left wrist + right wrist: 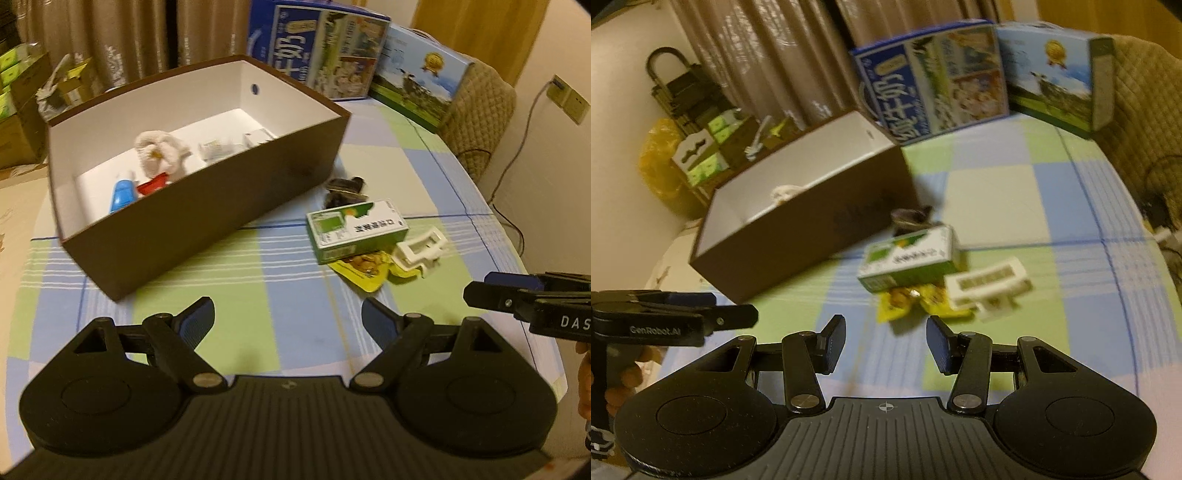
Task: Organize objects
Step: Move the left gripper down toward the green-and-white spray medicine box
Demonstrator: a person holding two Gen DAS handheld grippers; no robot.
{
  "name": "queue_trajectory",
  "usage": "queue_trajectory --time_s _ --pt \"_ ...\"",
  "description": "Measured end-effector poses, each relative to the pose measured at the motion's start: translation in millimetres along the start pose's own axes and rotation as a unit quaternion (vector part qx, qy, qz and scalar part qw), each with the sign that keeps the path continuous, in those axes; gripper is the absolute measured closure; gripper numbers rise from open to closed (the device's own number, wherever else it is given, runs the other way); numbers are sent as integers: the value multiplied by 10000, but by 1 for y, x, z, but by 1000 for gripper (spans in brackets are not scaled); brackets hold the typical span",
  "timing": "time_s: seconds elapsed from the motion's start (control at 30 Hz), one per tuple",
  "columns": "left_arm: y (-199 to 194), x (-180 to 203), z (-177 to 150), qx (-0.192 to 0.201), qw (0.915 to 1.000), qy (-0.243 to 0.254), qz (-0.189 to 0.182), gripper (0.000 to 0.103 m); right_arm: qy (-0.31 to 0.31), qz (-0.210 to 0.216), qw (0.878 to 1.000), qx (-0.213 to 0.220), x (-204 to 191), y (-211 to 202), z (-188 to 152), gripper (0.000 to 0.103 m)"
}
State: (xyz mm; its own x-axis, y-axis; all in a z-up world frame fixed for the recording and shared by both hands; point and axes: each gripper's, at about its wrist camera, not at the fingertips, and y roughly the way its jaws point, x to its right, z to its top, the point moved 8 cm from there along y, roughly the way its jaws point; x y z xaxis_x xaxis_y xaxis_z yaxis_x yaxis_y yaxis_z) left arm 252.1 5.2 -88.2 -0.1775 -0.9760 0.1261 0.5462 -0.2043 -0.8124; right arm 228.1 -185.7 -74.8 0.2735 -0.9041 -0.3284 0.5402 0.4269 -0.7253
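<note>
A brown box (207,221) with a white inside stands on the checked tablecloth; it holds a beige cloth bundle (159,151), a blue tube (122,194), a red piece and small white packets. To its right lie a green-and-white carton (354,230), a yellow snack packet (364,267), a white clip (421,249) and a dark wrapper (343,190). My left gripper (288,321) hovers open over the cloth in front of the brown box. My right gripper (886,343) is open too, just short of the yellow snack packet (908,301) and the carton (908,260).
Two large printed milk cartons (321,48) stand at the table's far edge beside a quilted chair back (476,110). Cardboard boxes (18,107) are stacked off the table at left. A cable hangs from a wall socket (567,98) at right.
</note>
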Motion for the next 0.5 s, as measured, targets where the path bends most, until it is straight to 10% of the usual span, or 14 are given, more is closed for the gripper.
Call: queue_trajectory --time_s 0.5 --pt "43 39 9 32 9964 781 -336 19 550 -620 9965 -45 63 -13 -19 57"
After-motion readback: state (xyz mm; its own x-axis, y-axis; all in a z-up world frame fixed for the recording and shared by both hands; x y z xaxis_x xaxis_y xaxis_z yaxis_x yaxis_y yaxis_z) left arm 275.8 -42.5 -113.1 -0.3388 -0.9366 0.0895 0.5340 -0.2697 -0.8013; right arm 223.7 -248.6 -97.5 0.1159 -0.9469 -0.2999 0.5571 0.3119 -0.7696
